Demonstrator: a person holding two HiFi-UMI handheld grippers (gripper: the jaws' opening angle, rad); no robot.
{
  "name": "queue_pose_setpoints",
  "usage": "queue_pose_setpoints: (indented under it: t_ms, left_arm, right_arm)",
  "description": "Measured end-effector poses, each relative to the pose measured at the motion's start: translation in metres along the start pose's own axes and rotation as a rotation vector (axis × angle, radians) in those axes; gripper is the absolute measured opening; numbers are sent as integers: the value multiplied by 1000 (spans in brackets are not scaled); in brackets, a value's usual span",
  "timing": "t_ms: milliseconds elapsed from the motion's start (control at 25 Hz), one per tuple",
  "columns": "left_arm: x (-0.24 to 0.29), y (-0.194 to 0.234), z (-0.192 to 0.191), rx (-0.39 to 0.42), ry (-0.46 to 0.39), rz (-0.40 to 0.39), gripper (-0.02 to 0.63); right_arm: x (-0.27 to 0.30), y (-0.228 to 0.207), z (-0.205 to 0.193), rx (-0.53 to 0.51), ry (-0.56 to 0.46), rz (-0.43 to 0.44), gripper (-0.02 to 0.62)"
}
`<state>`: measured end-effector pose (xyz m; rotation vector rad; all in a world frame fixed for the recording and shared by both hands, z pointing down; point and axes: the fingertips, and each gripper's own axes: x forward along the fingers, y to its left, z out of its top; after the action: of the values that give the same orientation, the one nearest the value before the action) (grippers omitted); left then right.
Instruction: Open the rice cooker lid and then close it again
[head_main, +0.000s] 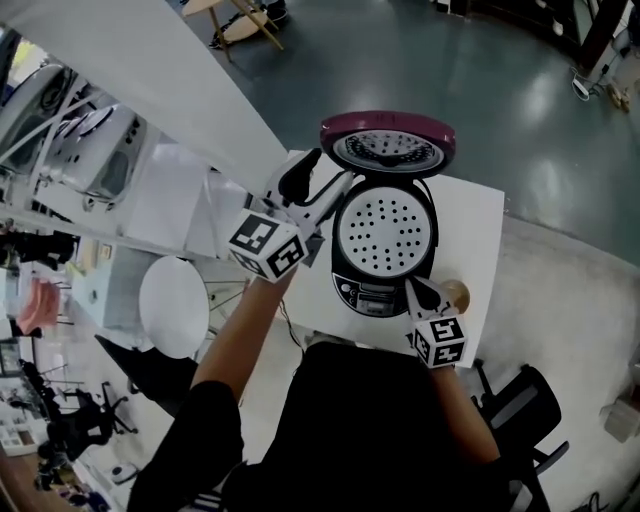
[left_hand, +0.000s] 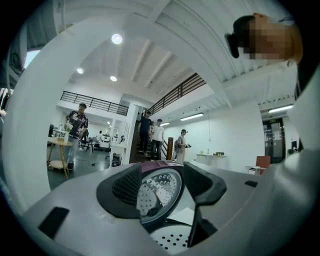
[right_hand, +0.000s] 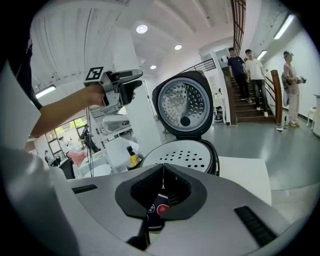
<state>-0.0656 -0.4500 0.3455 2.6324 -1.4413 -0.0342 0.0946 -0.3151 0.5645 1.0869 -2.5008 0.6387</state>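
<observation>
The rice cooker (head_main: 385, 250) stands on a white table with its maroon-rimmed lid (head_main: 388, 145) swung up and back. A white perforated inner tray (right_hand: 182, 155) fills the pot opening. My left gripper (head_main: 322, 180) is open and raised at the lid's left edge, apart from it. In the left gripper view the lid's shiny inner plate (left_hand: 159, 192) shows through the gap between its fingers (left_hand: 125, 192). My right gripper (head_main: 414, 288) is shut and empty at the cooker's front right, over the control panel (right_hand: 159, 207). Its tips meet in the right gripper view (right_hand: 162, 170).
The table (head_main: 470, 230) is small, with its edges close round the cooker. A round wooden object (head_main: 455, 293) lies beside my right gripper. A white stool (head_main: 173, 305) stands to the left, a black chair (head_main: 520, 400) to the right. People (right_hand: 250, 65) stand on distant stairs.
</observation>
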Motion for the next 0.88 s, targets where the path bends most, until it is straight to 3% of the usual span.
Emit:
queue_pose_setpoints:
  t_ms: [280,520,720,880]
  left_arm:
    - [34,31,23,36,1,-104,256]
    - [50,50,28,-16,-35,-191,256]
    - [75,59,27,31,-1,-266,256]
    - [91,57,13,15,80,-403,256]
  right_arm:
    - [-5,-27,17,71,-44,-159,0]
    - [0,-31,22,110,-66,-245,0]
    - [5,-28,17,104,-46,-286,0]
    - [3,-25,23,71,-54,-325,0]
